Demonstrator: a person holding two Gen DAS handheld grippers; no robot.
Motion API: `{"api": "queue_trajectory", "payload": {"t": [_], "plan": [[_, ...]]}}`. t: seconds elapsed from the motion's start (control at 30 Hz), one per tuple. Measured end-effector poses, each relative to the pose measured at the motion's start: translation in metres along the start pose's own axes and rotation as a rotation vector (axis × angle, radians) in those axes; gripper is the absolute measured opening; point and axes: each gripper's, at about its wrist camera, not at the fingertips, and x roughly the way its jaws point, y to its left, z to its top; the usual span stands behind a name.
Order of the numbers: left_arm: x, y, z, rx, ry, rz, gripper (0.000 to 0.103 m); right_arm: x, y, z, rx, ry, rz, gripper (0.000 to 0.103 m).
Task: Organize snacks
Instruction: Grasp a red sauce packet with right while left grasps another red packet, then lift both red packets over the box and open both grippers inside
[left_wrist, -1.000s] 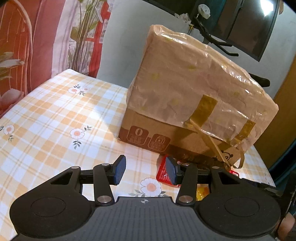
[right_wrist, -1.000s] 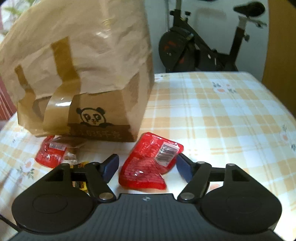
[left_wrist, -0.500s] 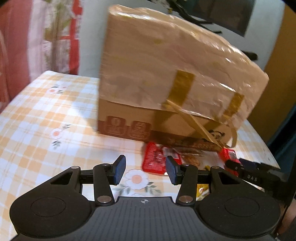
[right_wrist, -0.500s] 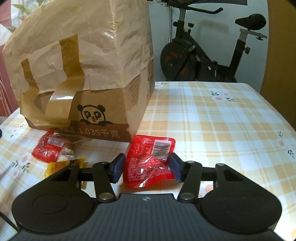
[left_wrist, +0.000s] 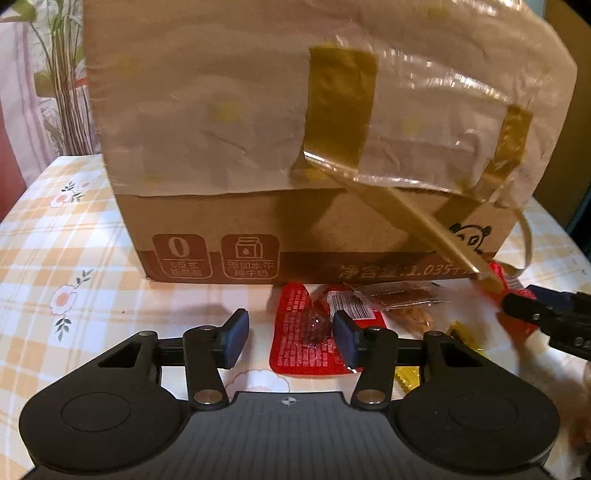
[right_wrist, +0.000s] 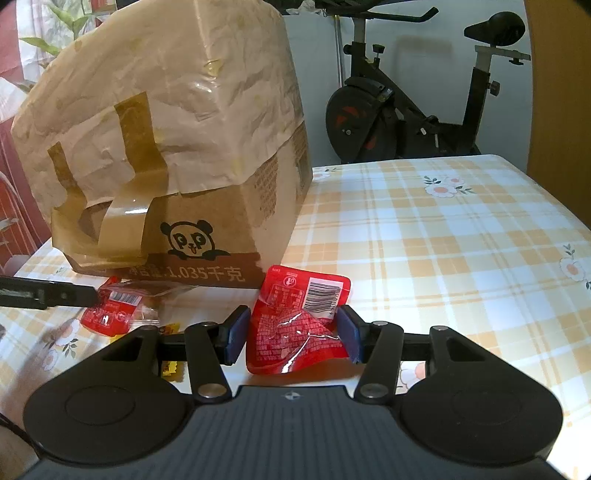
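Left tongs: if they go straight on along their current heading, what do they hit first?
Most likely the red snack packet lying on the tablecloth, just ahead of the left tongs and toward their right finger. The cardboard box stands beyond it. Depth is hard to judge.

The cardboard box (right_wrist: 207, 229) carried a drawn panda face with "P" in each eye, and under it a brown band read "1.035千克". On the box's long side (left_wrist: 258, 236), two framed icons stood: a large "0" and a milk carton, with small Chinese lines below, too blurred to read. The red snack packet (right_wrist: 299, 321) showed a barcode and tiny unreadable print.
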Motion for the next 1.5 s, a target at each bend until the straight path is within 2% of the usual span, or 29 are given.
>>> {"api": "queue_trajectory", "payload": {"t": [0.1,0.13,0.17,0.27,0.37,0.63,0.8,1.03,1.23,1.27,1.33,1.5], "plan": [[0.007,-0.007,0.002,0.029,-0.004,-0.007,0.053,0.000,-0.001,0.000,0.006,-0.001,0.004,0.055],[0.009,-0.010,0.002,0.038,-0.002,-0.007,0.051,0.000,-0.001,0.000,0.008,-0.002,0.005,0.055],[0.011,-0.013,0.003,0.041,0.002,-0.007,0.043,0.000,-0.001,0.000,0.010,-0.002,0.006,0.055],[0.008,-0.016,0.000,0.031,0.000,0.009,0.040,0.000,-0.001,0.000,0.012,-0.002,0.006,0.055],[-0.001,-0.018,-0.011,0.023,-0.007,0.015,0.039,0.000,-0.001,0.000,0.014,-0.003,0.007,0.055],[-0.036,-0.010,-0.042,-0.074,-0.014,0.014,0.038,0.001,-0.001,0.000,0.021,-0.003,0.012,0.055],[-0.042,0.004,-0.042,-0.116,-0.040,0.031,0.038,0.001,-0.001,0.000,0.010,0.000,0.006,0.055],[-0.052,0.004,-0.044,-0.112,-0.072,0.034,0.038,0.001,0.002,-0.001,-0.005,0.002,-0.002,0.055],[-0.066,0.010,-0.046,-0.129,-0.099,0.041,0.038,-0.007,0.007,-0.004,-0.038,-0.054,-0.026,0.055],[-0.067,0.010,-0.047,-0.130,-0.099,0.041,0.035,-0.008,0.008,-0.004,-0.042,-0.063,-0.027,0.055],[-0.070,0.009,-0.049,-0.125,-0.096,0.040,0.035,-0.011,0.010,-0.005,-0.050,-0.079,-0.032,0.055],[-0.071,0.010,-0.050,-0.119,-0.101,0.028,0.035,-0.014,0.010,-0.005,-0.064,-0.095,-0.037,0.055]]}}
